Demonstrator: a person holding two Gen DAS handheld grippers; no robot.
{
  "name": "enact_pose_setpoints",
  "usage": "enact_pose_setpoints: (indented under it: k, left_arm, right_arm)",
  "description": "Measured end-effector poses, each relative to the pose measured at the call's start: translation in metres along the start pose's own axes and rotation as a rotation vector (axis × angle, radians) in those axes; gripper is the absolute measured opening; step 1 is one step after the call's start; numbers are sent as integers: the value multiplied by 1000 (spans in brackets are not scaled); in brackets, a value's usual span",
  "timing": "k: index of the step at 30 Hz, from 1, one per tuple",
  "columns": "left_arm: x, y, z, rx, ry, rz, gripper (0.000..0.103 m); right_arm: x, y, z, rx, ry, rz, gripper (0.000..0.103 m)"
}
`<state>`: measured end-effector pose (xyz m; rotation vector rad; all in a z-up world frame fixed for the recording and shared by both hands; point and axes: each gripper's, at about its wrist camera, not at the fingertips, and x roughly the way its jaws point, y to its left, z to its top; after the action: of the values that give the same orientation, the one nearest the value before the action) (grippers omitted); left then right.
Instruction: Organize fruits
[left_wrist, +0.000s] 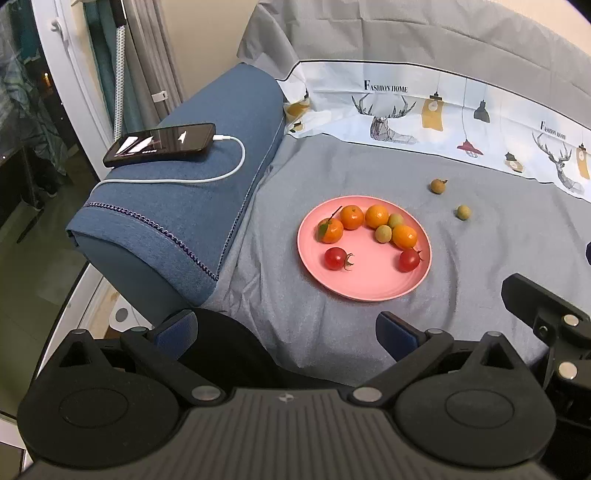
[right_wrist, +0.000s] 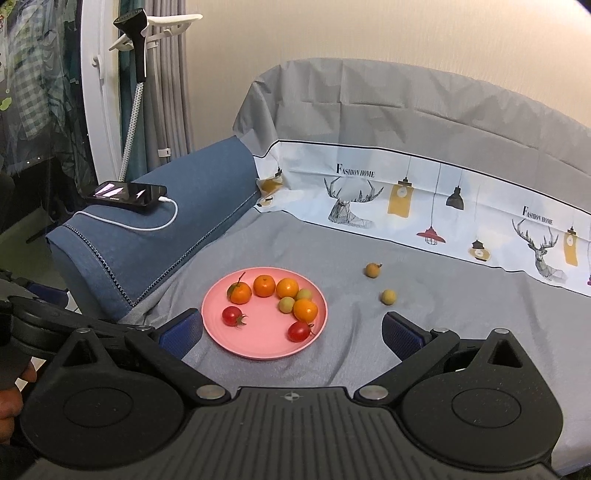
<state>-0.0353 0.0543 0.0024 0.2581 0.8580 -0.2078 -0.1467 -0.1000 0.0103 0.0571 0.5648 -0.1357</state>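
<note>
We find the pink plate flat on the grey sheet, holding four oranges, two tomatoes and two green fruits in an arc, presumably gathered there. Two small round fruits lie loose beyond its right rim (no long axis; the farther one's stem points right). Both left gripper and right gripper hover wide, holding nothing.
</note>
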Motion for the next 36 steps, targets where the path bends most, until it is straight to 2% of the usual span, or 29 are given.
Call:
enact_pose_setpoints:
  k: [20, 36]
  left_arm:
    - [8, -1, 1, 11, 23, 2, 103]
    - [26, -4, -1, 20, 81, 4, 103]
  right_arm:
    - [9, -1, -1, 14, 33, 10, 102]
    - [27, -8, -8, 43, 93, 34, 102]
